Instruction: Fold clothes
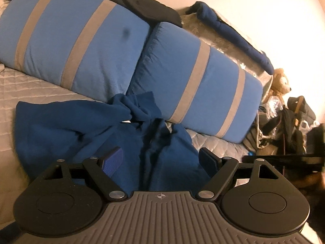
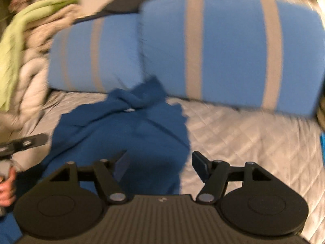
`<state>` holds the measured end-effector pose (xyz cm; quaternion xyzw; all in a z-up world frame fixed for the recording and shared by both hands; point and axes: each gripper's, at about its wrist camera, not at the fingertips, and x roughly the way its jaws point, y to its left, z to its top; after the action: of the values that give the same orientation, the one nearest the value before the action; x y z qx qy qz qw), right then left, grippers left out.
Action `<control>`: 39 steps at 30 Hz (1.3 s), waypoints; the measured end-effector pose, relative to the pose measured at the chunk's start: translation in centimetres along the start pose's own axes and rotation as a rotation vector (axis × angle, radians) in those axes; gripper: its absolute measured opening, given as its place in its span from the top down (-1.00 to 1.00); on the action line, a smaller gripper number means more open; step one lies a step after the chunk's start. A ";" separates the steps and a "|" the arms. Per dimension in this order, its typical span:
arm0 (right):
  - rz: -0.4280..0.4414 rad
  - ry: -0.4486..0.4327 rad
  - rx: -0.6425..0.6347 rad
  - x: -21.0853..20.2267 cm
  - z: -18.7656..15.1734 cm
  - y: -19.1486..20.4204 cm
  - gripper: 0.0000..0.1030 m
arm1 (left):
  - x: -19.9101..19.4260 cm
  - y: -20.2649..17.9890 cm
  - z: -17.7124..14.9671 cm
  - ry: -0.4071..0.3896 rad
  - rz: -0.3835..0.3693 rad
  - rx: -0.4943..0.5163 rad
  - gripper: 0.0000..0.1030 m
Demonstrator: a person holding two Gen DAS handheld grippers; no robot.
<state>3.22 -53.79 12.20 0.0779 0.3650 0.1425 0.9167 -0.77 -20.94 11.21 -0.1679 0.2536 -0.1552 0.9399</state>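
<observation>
You are holding your left gripper [image 1: 161, 158] spread over the rumpled blue garment [image 1: 61, 130] lying on the quilted bedspread [image 2: 243, 134]. It looks soft, light; pinch an edge. Your right gripper [image 2: 160, 163] is hovering spread too.

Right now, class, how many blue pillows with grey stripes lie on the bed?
2. One pillow lies on the left, the other pillow on the right, ends touching, behind the crumpled blue garment. None looks hidden.

Dim warm light; right wrist view motion-blurred, left sharper w/ fisheye bending, wall glare.
</observation>
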 end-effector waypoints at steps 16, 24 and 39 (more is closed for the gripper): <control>0.242 0.076 0.680 13.7 -3.3 -9.5 0.02 | 1.0 -1.7 -0.8 0.056 -0.081 0.103 -0.59; 0.076 -0.156 0.389 9.2 -0.7 -5.7 0.85 | 1.1 -1.7 -1.0 0.067 -0.068 0.110 -0.59; -0.299 -0.033 0.133 -2.2 -6.5 -3.6 -0.50 | 1.1 -1.7 -1.0 0.066 -0.059 0.118 -0.59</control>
<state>-2.07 -57.61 8.07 0.0853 0.3662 -0.0214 0.9264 -0.78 -23.13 10.61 -0.1143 0.2700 -0.2029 0.9343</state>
